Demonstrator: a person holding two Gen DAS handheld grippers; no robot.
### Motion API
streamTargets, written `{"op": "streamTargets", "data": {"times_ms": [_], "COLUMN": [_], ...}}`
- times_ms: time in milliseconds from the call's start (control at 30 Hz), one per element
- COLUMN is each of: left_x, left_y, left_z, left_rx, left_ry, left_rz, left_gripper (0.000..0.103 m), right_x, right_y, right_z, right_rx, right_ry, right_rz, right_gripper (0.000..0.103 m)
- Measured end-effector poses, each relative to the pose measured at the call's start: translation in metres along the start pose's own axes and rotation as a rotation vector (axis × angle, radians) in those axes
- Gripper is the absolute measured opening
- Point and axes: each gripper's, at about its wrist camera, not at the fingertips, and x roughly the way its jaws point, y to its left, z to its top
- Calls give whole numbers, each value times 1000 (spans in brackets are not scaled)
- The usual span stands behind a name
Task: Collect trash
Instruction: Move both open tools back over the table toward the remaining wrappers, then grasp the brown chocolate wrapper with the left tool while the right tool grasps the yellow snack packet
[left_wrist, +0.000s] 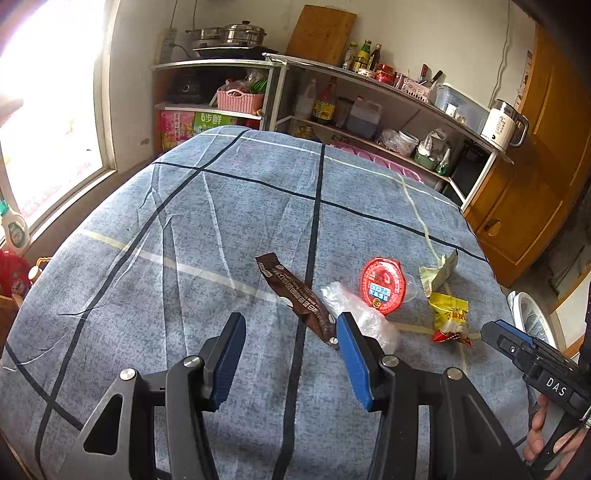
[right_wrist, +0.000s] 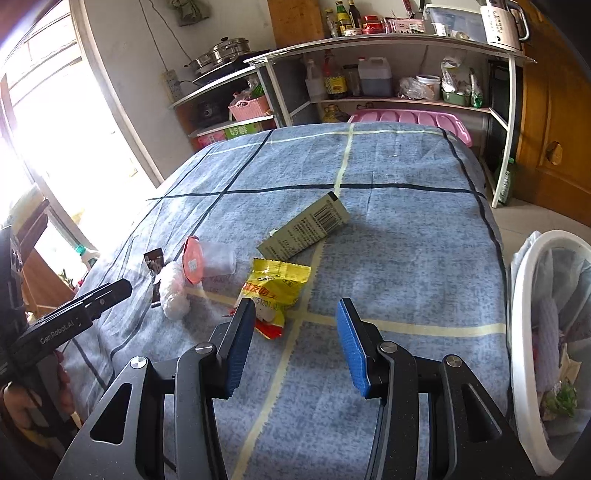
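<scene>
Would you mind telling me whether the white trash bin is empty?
Not empty: the white trash bin holds crumpled wrappers and scraps inside its liner.

Bright window (left_wrist: 48, 110) left; metal shelves (left_wrist: 369, 110) along pale wall (left_wrist: 424, 33); wooden door (left_wrist: 535, 166) right; blue checked cloth (left_wrist: 221, 221).

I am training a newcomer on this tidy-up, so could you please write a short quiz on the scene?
1. True or false: the left gripper is shut on the brown wrapper.
2. Which item lies nearest the right gripper? A. the yellow packet B. the red-lidded cup C. the green packet
3. Where does the white bin stand, seen from the right wrist?

Key: 1. False; both grippers are open and empty. 2. A. 3. Right of the blue checked cloth, off its edge, already holding rubbish.
</scene>
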Motion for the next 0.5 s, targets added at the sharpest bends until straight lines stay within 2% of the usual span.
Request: {"op": "streamTargets", "data": {"times_ms": [400,500], "left_x": [36,43], "left_y": [-5,-8], "left_z": [8,9], "left_rx": [6,14], "left_ry": [66,83], "left_rz": [-32,-20], "left_gripper": [51,51], "right_x": [21,22], "right_y": [5,6], "right_z": [9,10], "right_rx": [10,4], "right_ry": [30,25], "right_rz": [-21,-30], "right_gripper": [47,47]}}
